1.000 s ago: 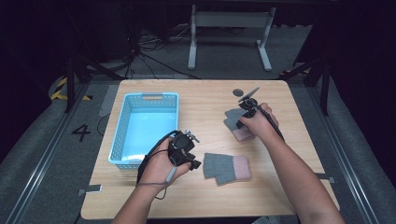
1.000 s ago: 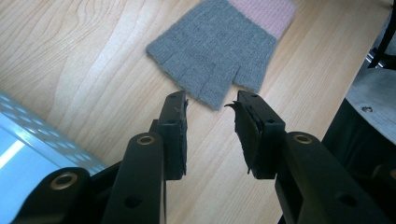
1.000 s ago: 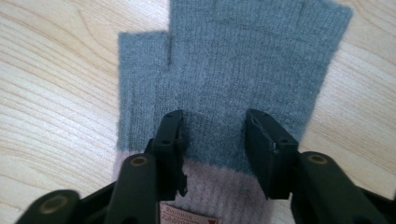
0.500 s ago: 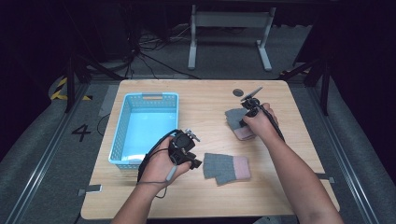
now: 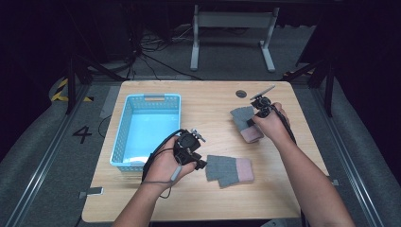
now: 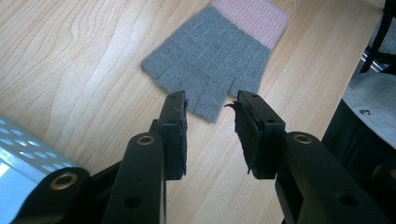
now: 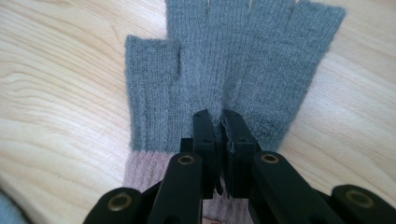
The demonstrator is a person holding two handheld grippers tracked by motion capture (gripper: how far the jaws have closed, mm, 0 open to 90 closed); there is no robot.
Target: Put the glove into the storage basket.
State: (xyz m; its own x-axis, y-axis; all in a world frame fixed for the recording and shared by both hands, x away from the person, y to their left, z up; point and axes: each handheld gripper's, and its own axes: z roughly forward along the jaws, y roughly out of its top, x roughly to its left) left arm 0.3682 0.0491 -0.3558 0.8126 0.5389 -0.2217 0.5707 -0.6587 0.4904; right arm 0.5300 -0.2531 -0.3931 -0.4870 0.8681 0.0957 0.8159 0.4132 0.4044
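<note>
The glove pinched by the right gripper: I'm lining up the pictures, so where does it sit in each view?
High view: pinched glove right of centre, under the right gripper.
Left gripper view: I can't make it out there; the glove ahead is the other glove.
Right gripper view: centre, fingers pointing up.
Shared landmark: the wooden table.

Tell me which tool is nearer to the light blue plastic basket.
Left. The left tool sits just off the light blue plastic basket's near right corner; the right tool is farther right, pinching a grey knit fingerless glove.
</note>
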